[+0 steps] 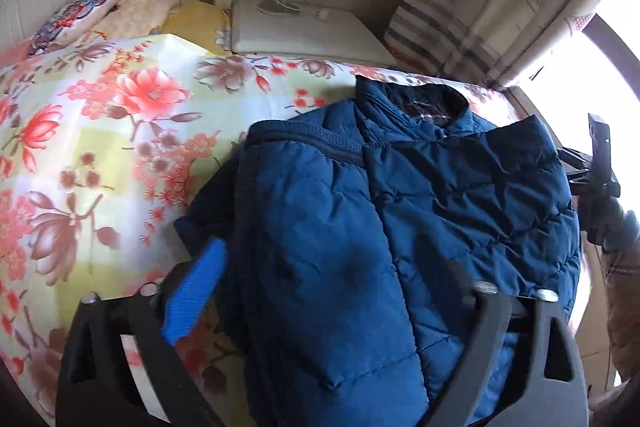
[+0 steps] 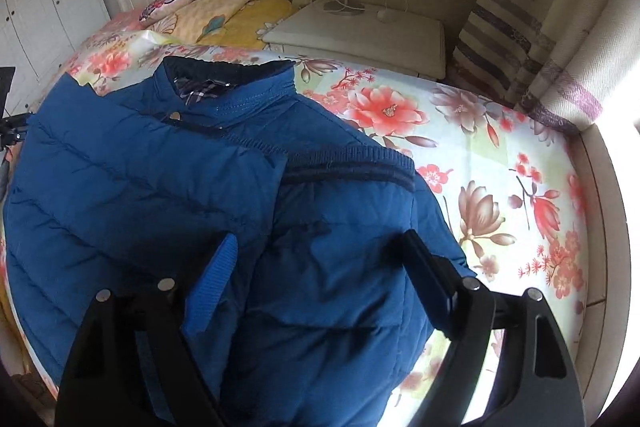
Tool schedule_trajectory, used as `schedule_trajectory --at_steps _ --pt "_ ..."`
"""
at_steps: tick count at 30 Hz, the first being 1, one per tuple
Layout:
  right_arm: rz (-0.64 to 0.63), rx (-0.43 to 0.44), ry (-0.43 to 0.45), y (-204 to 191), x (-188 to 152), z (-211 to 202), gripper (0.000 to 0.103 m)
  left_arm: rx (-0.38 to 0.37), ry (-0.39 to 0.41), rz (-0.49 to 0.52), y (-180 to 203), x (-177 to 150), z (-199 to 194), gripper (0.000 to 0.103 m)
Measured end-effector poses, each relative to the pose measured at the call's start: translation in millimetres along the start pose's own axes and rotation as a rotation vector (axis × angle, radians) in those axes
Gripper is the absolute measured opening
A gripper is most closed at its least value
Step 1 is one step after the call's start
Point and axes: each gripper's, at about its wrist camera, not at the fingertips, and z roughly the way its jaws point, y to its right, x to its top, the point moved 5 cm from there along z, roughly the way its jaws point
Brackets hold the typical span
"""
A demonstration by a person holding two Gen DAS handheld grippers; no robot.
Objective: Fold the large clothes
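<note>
- A dark blue quilted puffer jacket (image 1: 400, 227) lies on the flower-printed bedsheet (image 1: 100, 147), both sleeves folded across its front.
- Its long axis runs away from both cameras, ribbed collar (image 2: 228, 75) at the far end, toward the pillows (image 2: 216, 7).
- Left gripper (image 1: 340, 291): fingers spread wide above the jacket, gripping nothing.
- Right gripper (image 2: 320, 263): fingers likewise wide over the folded sleeve, empty.

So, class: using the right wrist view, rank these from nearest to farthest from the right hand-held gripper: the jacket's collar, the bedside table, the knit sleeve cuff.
From the right hand-held gripper:
1. Knit sleeve cuff, just ahead on the jacket.
2. Jacket's collar, farther up, left.
3. Bedside table, beyond the bed.
</note>
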Motion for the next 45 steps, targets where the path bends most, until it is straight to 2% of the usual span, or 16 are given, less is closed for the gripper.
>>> schedule_trajectory --at_steps 10,12,13,14,15,17,20,23,27,29,31,33,35,38,43,45 --pt "0.023 0.021 0.009 4 2 7 0.082 0.027 -0.025 0.046 6 24 29 0.09" --pt "0.023 0.022 0.011 3 2 7 0.082 0.069 -0.009 0.09 8 25 36 0.072" --pt "0.019 0.025 0.017 3 0 7 0.067 0.091 -0.001 0.096 8 24 36 0.05" --pt "0.016 0.035 0.022 3 -1 6 0.032 0.098 0.026 0.094 7 22 34 0.032" --pt "0.016 0.026 0.036 2 -2 2 0.015 0.09 0.048 0.091 8 21 28 0.023" --pt "-0.004 -0.045 0.098 1 -6 -19 0.007 0.095 0.144 0.07 10 16 1 0.01" --pt "0.038 -0.014 0.195 -2 -16 -63 0.006 0.039 0.242 0.034 20 2 -48 0.01" --pt "0.033 -0.011 0.247 -6 -16 -96 0.006 0.03 0.262 0.044 31 -4 -77 0.01" --pt "0.067 0.005 0.289 4 21 -115 0.006 -0.007 0.243 -0.01 27 31 -87 0.01" --pt "0.113 0.01 0.254 18 50 -95 0.006 0.008 0.184 -0.062 7 63 -64 0.01" --pt "0.131 -0.024 0.155 34 75 -51 0.006 0.055 0.11 -0.091 -11 88 -26 0.01" --pt "0.201 -0.035 0.031 50 79 7 0.006 0.103 0.008 -0.148 -34 101 32 0.01" --pt "0.239 -0.043 -0.041 56 67 55 0.008 0.156 -0.019 -0.146 -43 98 64 0.01" --pt "0.288 -0.019 0.015 60 58 54 0.009 0.173 0.036 -0.146 -45 91 74 0.01" --pt "0.312 0.003 0.126 66 61 23 0.009 0.155 0.16 -0.126 -37 97 40 0.01" --pt "0.329 -0.011 0.117 70 62 32 0.009 0.197 0.162 -0.096 -34 101 48 0.01"
